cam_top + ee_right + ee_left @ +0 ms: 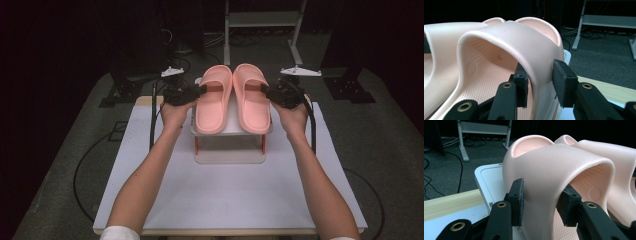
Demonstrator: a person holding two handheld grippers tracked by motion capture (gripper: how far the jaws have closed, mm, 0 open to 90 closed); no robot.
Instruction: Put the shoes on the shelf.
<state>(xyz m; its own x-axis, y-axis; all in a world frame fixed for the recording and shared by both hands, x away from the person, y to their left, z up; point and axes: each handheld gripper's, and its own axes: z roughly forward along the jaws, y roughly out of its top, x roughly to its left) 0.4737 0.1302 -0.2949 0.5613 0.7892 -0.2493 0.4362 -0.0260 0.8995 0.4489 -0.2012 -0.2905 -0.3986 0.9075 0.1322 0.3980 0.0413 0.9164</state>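
Two pink slippers lie side by side on a small white stand (231, 131). My left gripper (202, 90) comes in from the left at the left slipper (214, 102). Its jaws straddle the side of the strap (554, 162), one pad outside and one under the arch, and both pads touch the strap. My right gripper (264, 90) mirrors it at the right slipper (251, 100). In the right gripper view its jaws (539, 85) straddle that strap (514, 35), with a thin gap showing at the outer pad (561, 85).
The stand has red legs and a flat base (230, 156), and sits at the back of a white tabletop (225, 200). A metal frame (262, 22) stands on the dark floor behind. Cables (152, 120) trail from both grippers.
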